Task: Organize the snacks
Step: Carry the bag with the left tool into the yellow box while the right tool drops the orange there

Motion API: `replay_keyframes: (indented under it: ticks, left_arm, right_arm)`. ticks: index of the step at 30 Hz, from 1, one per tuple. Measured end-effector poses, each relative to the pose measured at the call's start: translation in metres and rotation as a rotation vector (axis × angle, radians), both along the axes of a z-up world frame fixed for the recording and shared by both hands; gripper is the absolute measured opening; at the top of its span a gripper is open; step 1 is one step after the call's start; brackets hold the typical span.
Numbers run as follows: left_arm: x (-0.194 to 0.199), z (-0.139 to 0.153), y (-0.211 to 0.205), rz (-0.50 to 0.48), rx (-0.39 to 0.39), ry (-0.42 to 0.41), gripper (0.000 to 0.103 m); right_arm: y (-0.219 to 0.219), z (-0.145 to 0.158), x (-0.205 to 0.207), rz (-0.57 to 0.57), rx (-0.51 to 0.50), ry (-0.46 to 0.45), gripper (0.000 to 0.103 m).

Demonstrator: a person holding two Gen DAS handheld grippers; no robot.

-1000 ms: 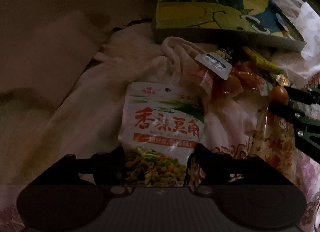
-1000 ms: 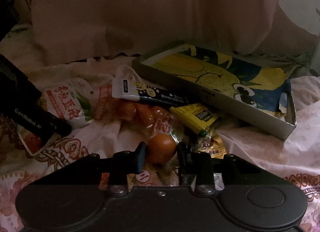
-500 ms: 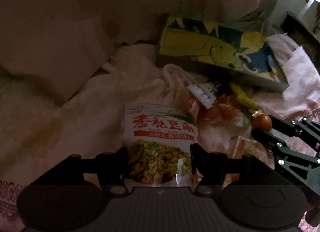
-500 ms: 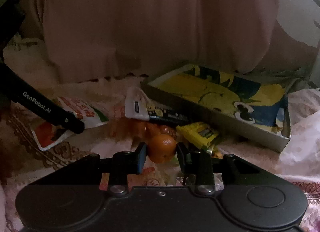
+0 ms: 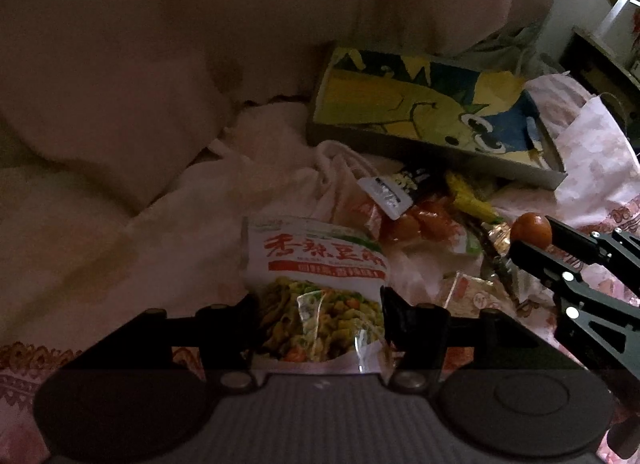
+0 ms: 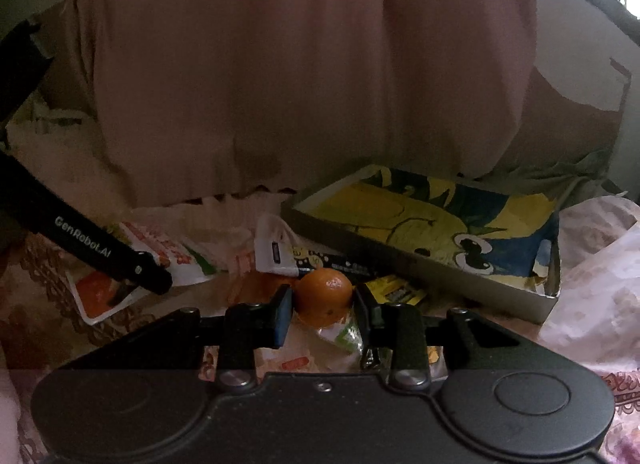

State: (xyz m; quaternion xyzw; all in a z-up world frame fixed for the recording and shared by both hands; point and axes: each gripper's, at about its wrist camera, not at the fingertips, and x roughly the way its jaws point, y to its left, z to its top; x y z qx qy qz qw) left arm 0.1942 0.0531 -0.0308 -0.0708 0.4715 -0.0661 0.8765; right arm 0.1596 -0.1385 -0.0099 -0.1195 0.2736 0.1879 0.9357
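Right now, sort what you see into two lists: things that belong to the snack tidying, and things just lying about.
Job:
- white snack bag, between the left gripper fingers
- orange, clamped in the right gripper
- black snack bar
- yellow packet
- shallow cartoon box

Lying about:
- pink bedding
- pink curtain

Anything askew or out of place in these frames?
Snack packets lie in a loose heap on the bedding beside the shallow box, which holds none. The bean snack bag buckles between the left gripper fingers.
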Motion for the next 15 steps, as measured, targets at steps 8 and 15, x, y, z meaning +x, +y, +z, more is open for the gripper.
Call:
replay_keyframes:
  ticks: [8, 15]
  left_arm:
    - [-0.013, 0.028, -0.002, 0.033, -0.053, -0.072, 0.065]
    - [-0.017, 0.053, -0.017, 0.042, -0.032, -0.129, 0.065]
  right_arm:
    - [-0.009, 0.011, -0.008, -0.024, 0.029, -0.037, 0.035]
    - [-0.023, 0.024, -0.017, -0.049, 0.08, -0.08, 0.035]
